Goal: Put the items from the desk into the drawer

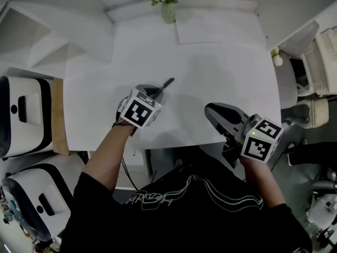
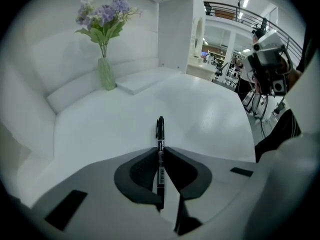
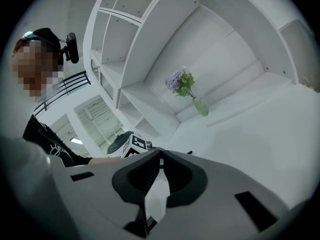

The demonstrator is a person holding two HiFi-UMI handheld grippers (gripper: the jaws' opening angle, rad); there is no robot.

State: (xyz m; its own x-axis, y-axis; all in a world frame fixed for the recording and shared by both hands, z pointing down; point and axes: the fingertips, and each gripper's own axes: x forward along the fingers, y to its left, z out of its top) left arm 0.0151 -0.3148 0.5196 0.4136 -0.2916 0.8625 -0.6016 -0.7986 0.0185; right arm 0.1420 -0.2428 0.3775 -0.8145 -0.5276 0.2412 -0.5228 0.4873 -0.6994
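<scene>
The pen is clamped in the left claw, whose two dark pads press on its barrel from both sides. In the left gripper view its long axis runs straight up the frame in line with the jaws. The clip end sticks out past the pads and points away across the tabletop, and the other end reaches back between the jaws. From the head view the same pen slants from lower left to upper right just left of the frame's middle, with its free end aimed at the far side of the tabletop; it sits low at the surface, and I cannot tell whether it rests on it. Open white surface lies around the pen on all sides. The tabletop's left edge is well off to the left, the near edge runs across just below the left claw, and the back edge at the top of the frame carries a vase of purple flowers beside a flat white board. The right claw hangs over the near edge at lower right, well apart from the pen, its jaws drawn together with nothing between them.
</scene>
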